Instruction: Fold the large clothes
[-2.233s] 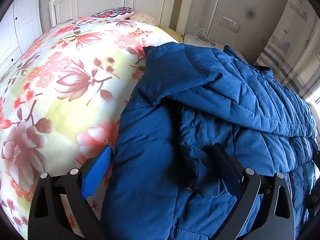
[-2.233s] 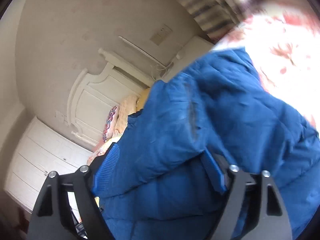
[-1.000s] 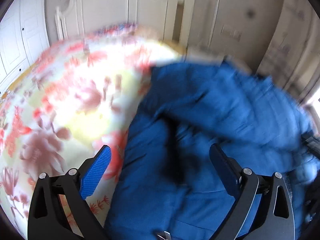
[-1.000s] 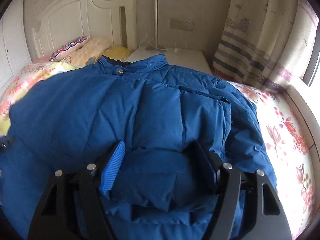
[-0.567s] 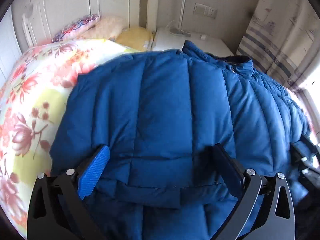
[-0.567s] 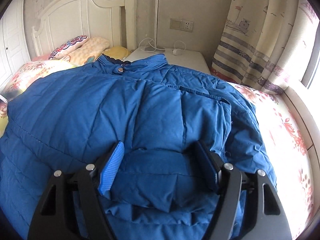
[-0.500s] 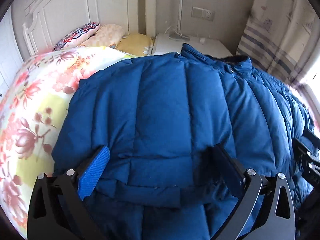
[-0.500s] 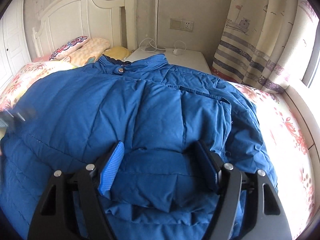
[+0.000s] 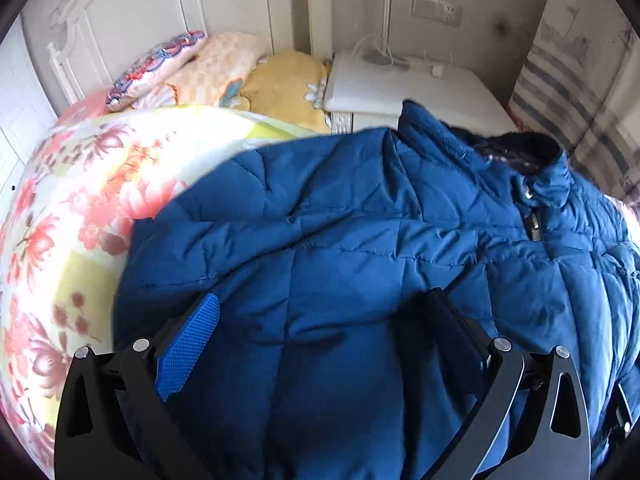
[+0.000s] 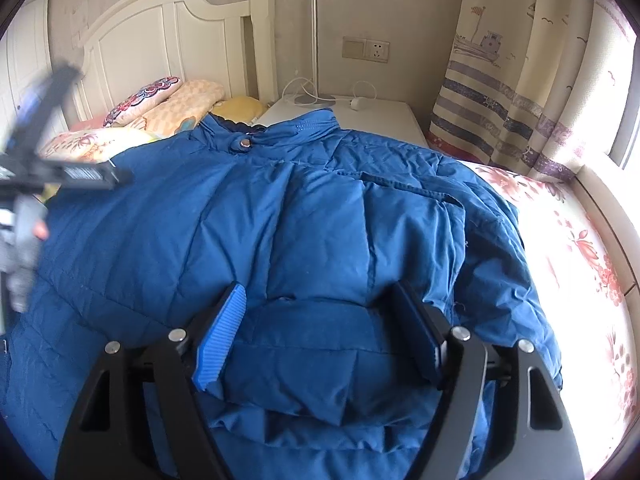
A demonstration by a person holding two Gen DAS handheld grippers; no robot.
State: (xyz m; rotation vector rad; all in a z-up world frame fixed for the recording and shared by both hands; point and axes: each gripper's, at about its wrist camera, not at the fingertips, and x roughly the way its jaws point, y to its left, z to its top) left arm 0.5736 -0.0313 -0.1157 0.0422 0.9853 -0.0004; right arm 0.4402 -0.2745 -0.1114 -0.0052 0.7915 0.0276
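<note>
Right wrist view has the puffy quilted navy-blue down jacket (image 10: 320, 220) spread across the floral-print bed (image 10: 576, 248), collar at 12 o'clock, right gripper (image 10: 320, 332) spread wide over its hem, probably soft, bulky, springy, so I'd grab seams or the hem edge.

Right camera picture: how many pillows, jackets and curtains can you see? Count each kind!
Pillows: 3, patterned, peach checked, yellow
Jackets: 1, blue
Curtains: 1, striped
Total: 5
</note>
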